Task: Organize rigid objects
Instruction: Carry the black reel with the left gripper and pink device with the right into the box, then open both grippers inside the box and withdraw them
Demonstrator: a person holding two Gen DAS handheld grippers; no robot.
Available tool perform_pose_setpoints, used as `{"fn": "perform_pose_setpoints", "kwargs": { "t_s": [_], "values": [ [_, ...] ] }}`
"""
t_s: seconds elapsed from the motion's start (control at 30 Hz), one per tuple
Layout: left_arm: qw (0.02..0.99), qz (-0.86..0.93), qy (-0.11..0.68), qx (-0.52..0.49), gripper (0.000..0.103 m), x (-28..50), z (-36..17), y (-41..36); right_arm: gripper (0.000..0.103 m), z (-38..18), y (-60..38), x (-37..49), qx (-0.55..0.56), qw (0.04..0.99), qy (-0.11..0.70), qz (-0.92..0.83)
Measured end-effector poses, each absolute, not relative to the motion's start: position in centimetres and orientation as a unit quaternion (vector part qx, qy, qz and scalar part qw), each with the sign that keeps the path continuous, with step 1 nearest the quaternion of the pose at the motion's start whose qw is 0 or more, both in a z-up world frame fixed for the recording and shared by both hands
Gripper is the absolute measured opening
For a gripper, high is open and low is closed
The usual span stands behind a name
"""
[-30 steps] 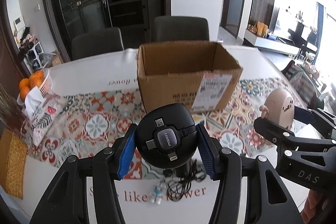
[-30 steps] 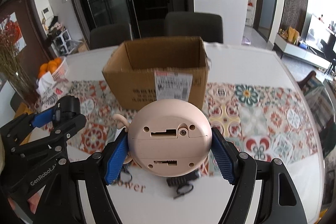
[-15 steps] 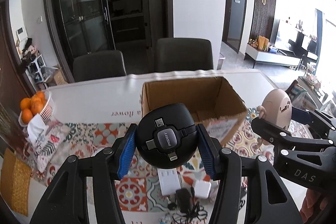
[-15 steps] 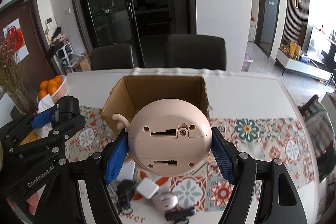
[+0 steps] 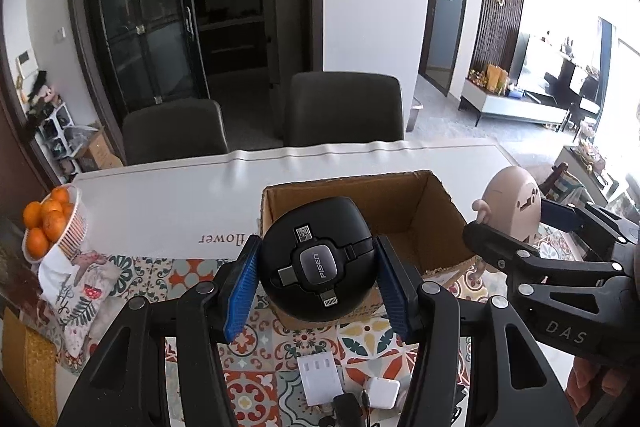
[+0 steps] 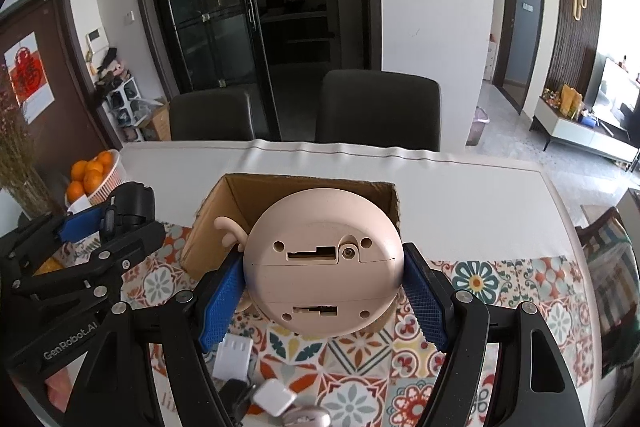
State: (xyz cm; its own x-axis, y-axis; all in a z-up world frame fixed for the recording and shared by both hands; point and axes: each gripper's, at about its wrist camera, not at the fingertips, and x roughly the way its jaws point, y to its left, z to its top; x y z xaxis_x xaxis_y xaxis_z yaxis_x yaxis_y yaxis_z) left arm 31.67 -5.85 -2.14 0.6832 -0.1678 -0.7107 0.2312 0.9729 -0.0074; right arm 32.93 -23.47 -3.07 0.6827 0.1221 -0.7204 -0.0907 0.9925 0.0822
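Both tongs have travelled forward and up since the earlier frames, so the cardboard box (image 5: pixel 360 223), once seen from its labelled side, now opens beneath the carried things. Left tongs (image 5: pixel 318 281) stay clamped on the round black charger (image 5: pixel 318 259), its blue pads pressing both flanks, held above the box's near wall. Right tongs (image 6: pixel 322 291) stay clamped on the pink egg-shaped toy (image 6: pixel 322 267), underside facing the camera, also over the near edge of the box. Below them, white adapters (image 5: pixel 320 379) and dark cables lie on the patterned runner (image 6: pixel 516 283) of the table (image 5: pixel 160 203). A basket of oranges (image 5: pixel 48 223) sits far left.
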Motion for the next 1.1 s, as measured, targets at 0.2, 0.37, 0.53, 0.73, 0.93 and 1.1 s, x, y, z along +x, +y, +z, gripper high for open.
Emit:
{"fn": "perform_pose_setpoints", "kwargs": {
  "t_s": [0.2, 0.37, 0.53, 0.73, 0.93, 1.1],
  "values": [
    [0.904, -0.110, 0.409, 0.058, 0.055, 34.7, -2.7, -6.5, 0.075, -4.1, -24.0, 36.4, 0.017, 0.900, 0.430, 0.067],
    [0.888, -0.120, 0.439, 0.064, 0.055, 37.0, -3.6, -7.2, 0.075, -5.8, -24.2, 38.9, 0.032, 0.878, 0.470, 0.084],
    [0.871, -0.109, 0.475, 0.064, 0.055, 39.5, -5.2, -7.4, 0.075, -8.0, -24.4, 41.7, 0.038, 0.853, 0.514, 0.088],
    [0.839, -0.100, 0.532, 0.053, 0.055, 42.6, -8.1, -7.3, 0.075, -10.9, -24.3, 44.7, 0.038, 0.820, 0.565, 0.085],
    [0.819, -0.093, 0.564, 0.049, 0.055, 43.8, -10.1, -7.3, 0.075, -12.4, -24.2, 45.9, 0.027, 0.806, 0.585, 0.083],
    [0.828, -0.076, 0.551, 0.068, 0.066, 43.7, -9.7, -7.5, 0.075, -13.4, -24.1, 46.2, 0.022, 0.796, 0.599, 0.088]
  ]
}}
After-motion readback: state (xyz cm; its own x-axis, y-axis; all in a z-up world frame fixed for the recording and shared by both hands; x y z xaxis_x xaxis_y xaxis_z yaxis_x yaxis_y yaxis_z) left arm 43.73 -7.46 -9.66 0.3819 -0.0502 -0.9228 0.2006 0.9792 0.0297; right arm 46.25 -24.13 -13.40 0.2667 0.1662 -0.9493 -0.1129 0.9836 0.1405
